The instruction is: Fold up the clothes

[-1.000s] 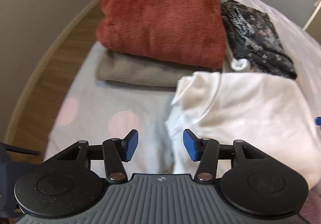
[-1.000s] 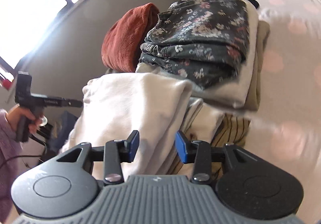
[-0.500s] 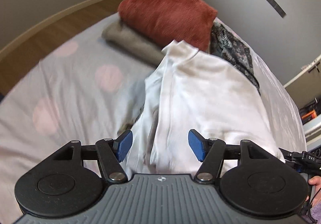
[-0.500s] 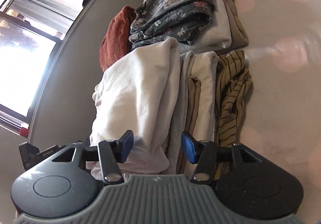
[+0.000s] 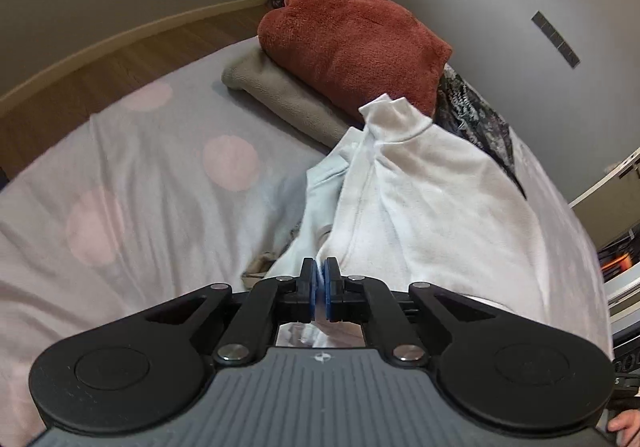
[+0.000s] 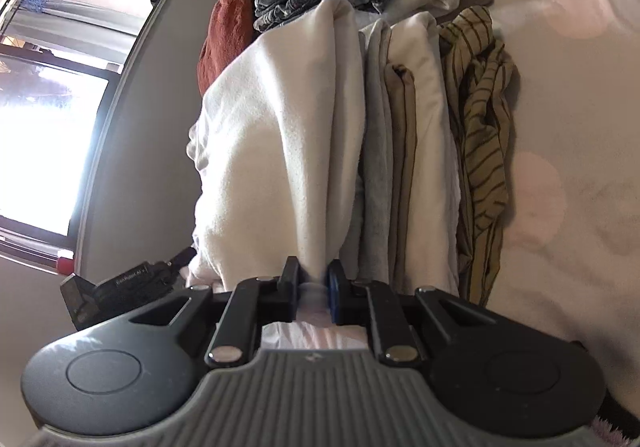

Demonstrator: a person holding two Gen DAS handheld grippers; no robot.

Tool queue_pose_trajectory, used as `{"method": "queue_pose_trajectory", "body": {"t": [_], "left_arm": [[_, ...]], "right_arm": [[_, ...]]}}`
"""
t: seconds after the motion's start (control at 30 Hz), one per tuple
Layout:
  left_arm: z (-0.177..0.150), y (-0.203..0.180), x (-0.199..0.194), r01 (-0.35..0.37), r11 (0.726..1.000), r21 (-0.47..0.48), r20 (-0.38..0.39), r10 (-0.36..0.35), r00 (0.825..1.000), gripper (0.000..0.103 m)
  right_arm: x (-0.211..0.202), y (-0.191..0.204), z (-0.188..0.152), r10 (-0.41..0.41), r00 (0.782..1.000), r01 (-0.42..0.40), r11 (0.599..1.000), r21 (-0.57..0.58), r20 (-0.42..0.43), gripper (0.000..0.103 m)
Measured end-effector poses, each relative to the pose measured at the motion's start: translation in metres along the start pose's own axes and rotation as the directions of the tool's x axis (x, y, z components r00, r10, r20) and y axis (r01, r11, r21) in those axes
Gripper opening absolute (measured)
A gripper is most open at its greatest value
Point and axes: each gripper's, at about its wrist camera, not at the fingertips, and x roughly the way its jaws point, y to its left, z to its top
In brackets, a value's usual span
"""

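The white top (image 5: 420,187) lies on the bed (image 5: 140,167), its long axis running away from both claws toward its collar by the red blanket (image 5: 352,43). The left claw (image 5: 320,287) is pinched tight on the near hem. The right claw (image 6: 314,287) is closing on a thicker bunch of the same hem. Open bed lies to the left; folded stacks crowd the far end and a striped shirt (image 6: 480,135) lies beside.

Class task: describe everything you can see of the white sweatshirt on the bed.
The white sweatshirt looks like soft, thick cotton, with a ribbed cuff or collar at its far end. It lies rumpled on top of a pile of clothes on the bed. The left tool is shut on its near edge; the right tool is closing on another fold.
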Motion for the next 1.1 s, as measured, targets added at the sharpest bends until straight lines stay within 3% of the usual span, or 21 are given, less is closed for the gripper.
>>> {"method": "queue_pose_trajectory", "body": {"t": [0.1,0.23,0.27,0.37,0.53,0.7,0.9,1.1], "left_arm": [[-0.003,-0.004,0.016,-0.091,0.992,0.084,-0.029,0.094,0.995,0.002],[-0.013,-0.001,0.036,-0.261,0.949,0.176,-0.043,0.273,0.961,0.0],[-0.015,0.004,0.033,-0.25,0.956,0.154,-0.048,0.26,0.964,0.0],[-0.015,0.009,0.021,-0.238,0.96,0.15,-0.041,0.246,0.968,0.0],[0.0,-0.016,-0.005,-0.219,0.95,0.221,0.018,0.221,0.975,0.0],[0.024,-0.066,-0.017,-0.168,0.938,0.304,0.084,0.149,0.985,0.0],[0.04,-0.14,0.007,-0.044,0.9,0.433,0.085,0.008,0.996,0.0],[0.053,-0.182,0.056,-0.009,0.867,0.499,0.079,-0.036,0.996,0.0]], "right_arm": [[0.008,0.003,-0.005,-0.075,0.997,0.077,0.996,-0.047,0.03,0.016],[0.009,0.007,-0.003,-0.114,0.993,0.118,0.987,-0.107,0.039,0.017],[0.007,0.007,-0.003,-0.12,0.992,0.124,0.985,-0.12,0.041,0.018],[-0.008,0.01,-0.003,-0.165,0.984,0.176,0.968,-0.179,0.074,0.036],[-0.031,0.017,0.001,-0.212,0.965,0.246,0.934,-0.258,0.154,0.037],[-0.042,0.044,0.017,-0.298,0.906,0.399,0.84,-0.369,0.301,0.036],[-0.029,0.065,0.053,-0.247,0.908,0.384,0.817,-0.431,0.34,0.021],[0.012,0.097,0.088,-0.187,0.918,0.35,0.796,-0.494,0.349,0.018]]}}
